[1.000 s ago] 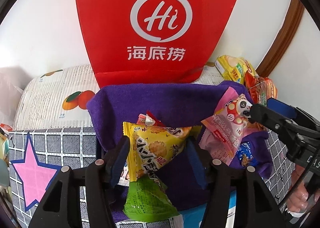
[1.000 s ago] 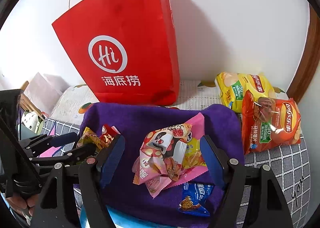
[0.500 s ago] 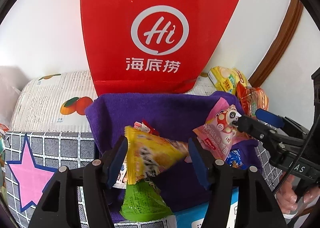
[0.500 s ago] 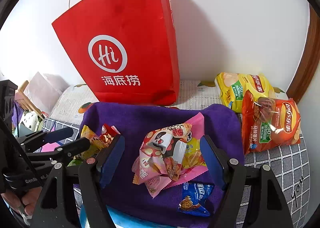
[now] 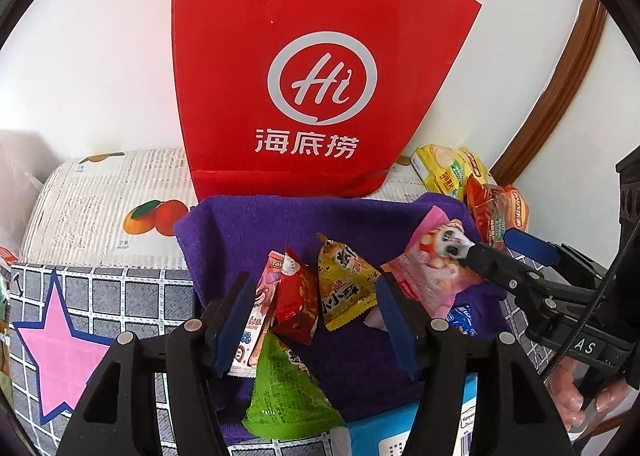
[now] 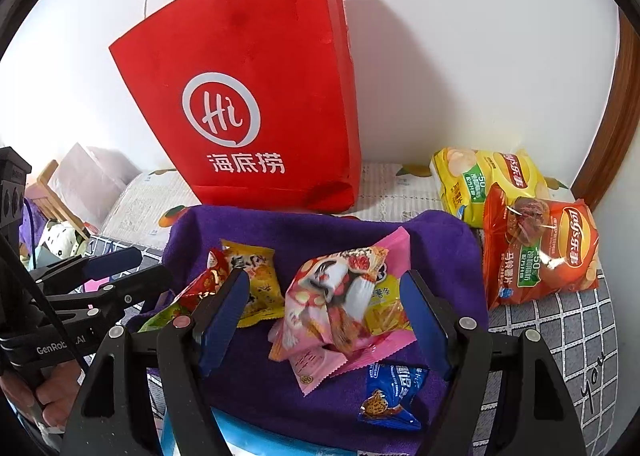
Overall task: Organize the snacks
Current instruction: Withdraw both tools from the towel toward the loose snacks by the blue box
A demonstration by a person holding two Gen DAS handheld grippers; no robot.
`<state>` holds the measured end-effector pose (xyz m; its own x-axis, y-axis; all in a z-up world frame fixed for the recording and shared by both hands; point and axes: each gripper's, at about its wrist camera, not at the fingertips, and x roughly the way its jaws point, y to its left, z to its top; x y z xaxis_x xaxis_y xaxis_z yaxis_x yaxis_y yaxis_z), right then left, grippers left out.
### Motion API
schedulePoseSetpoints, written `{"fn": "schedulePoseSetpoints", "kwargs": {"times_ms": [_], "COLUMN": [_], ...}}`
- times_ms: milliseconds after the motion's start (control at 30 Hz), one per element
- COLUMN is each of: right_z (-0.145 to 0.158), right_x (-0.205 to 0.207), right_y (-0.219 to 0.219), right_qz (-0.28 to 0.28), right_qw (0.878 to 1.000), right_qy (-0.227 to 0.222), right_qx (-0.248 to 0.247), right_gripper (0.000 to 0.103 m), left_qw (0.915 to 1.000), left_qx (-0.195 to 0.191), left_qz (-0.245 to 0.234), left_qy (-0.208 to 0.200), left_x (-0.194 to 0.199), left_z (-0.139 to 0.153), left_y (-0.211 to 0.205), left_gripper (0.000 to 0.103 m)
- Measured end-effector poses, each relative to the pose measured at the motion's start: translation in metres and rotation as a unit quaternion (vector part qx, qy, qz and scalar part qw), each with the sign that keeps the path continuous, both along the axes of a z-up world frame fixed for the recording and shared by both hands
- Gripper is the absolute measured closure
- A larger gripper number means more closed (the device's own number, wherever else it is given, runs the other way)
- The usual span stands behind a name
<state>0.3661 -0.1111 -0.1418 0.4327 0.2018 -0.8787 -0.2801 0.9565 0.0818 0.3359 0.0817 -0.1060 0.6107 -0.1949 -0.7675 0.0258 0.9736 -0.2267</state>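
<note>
Left wrist: yellow snack packet [image 5: 345, 293] lies corner-up on purple towel [image 5: 256, 223].

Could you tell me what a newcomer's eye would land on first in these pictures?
First the tall red paper bag standing against the white wall behind everything. Next the purple towel in front of it, strewn with small snack packets, the pink one lying between the open right gripper fingers. Two chip bags, yellow and orange, lie at the far right.
</note>
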Motion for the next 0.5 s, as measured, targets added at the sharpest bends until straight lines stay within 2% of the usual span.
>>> {"fn": "schedulePoseSetpoints", "kwargs": {"times_ms": [500], "right_z": [0.023], "right_x": [-0.043], "right_y": [0.018], "right_qz": [0.007], "right_qw": [1.000], "right_qy": [-0.015], "right_qx": [-0.010], "right_gripper": [0.026], "left_qw": [0.9998], "left_qx": [-0.002], "left_qz": [-0.006], "left_qy": [-0.019], "left_x": [-0.015], "left_z": [0.020], "left_y": [-0.002], "left_gripper": [0.043]}}
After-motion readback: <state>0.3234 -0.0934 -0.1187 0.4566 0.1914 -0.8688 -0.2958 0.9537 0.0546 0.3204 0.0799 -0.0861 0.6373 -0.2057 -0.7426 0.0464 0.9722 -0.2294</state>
